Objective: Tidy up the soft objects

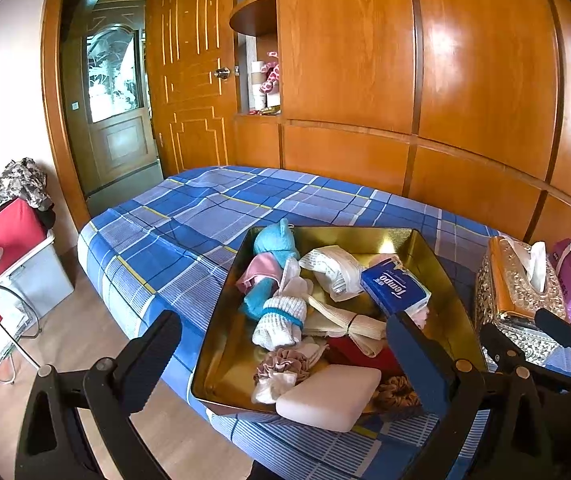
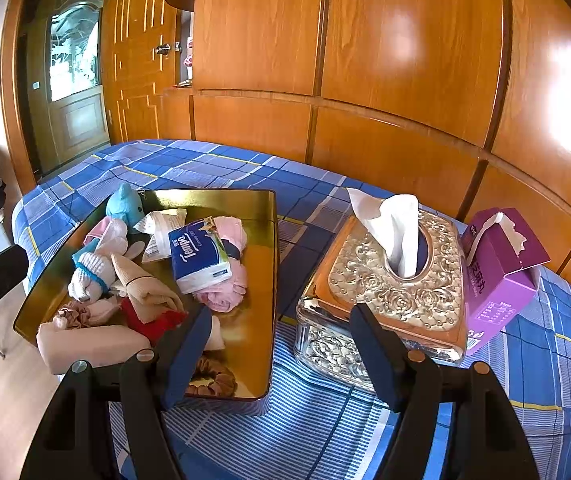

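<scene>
- Two grippers hang over the near edge of the bed: the left gripper (image 1: 285, 344) with its jaws wide apart and nothing between them, the right gripper (image 2: 281, 344) likewise spread and empty.
- One gold metal tray (image 1: 425, 240) sits on the blue plaid bedspread (image 1: 189, 216), its near rim close to the mattress edge; bare gold floor shows along its left wall and far right corner.
- Soft things lie heaped in the tray: a blue plush toy (image 1: 275, 240), a rolled white sock with a teal band (image 1: 281, 316), a cream ribbed cloth (image 1: 349, 324), a red cloth (image 1: 361, 354), a pink scrunchie (image 1: 281, 364) and a brown scrunchie (image 1: 399, 394).
- A Tempo tissue pack (image 2: 199, 256) rests on top of pink fabric (image 2: 229, 292), and a pale pink sponge block (image 1: 327, 396) overhangs the near rim.
- Just right of the tray, with a strip of bedspread between, stands an ornate gold tissue box (image 2: 389, 300); a purple carton (image 2: 497, 280) touches its right side.
- Beyond the tray the bedspread lies open up to the wooden wardrobe (image 1: 465, 80).
</scene>
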Demonstrator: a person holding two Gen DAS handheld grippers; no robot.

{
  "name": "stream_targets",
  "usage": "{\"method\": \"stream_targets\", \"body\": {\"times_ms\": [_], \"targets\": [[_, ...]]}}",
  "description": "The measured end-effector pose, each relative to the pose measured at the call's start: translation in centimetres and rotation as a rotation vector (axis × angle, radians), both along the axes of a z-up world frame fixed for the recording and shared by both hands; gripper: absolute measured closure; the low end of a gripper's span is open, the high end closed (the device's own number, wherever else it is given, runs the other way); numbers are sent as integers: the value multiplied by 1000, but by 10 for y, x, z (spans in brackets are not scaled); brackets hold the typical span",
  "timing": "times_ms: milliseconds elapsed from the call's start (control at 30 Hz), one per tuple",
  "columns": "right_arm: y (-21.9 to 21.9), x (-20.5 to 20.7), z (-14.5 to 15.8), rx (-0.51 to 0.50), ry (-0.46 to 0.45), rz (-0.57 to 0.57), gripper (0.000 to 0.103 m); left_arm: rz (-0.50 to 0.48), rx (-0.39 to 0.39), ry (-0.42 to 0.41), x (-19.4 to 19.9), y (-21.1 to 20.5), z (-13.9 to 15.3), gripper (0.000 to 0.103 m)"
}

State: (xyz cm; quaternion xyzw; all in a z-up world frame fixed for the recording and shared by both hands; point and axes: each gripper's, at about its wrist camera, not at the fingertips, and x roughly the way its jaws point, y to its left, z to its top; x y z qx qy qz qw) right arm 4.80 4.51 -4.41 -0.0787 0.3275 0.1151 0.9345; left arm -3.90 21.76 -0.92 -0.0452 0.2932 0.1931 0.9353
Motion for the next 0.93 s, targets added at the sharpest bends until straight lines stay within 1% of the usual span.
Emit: {"method": "stream_targets", "body": {"times_ms": [700, 800, 933], "targets": [[-2, -1, 0, 2, -2, -6, 30, -4, -7, 3, -1, -1, 1, 0], [-3, -1, 1, 2, -2, -11, 30, -8, 4, -14, -4, -2, 2, 1], [-9, -2, 7, 18, -20, -24, 30, -17, -21, -10, -3, -1, 2, 0]]}}
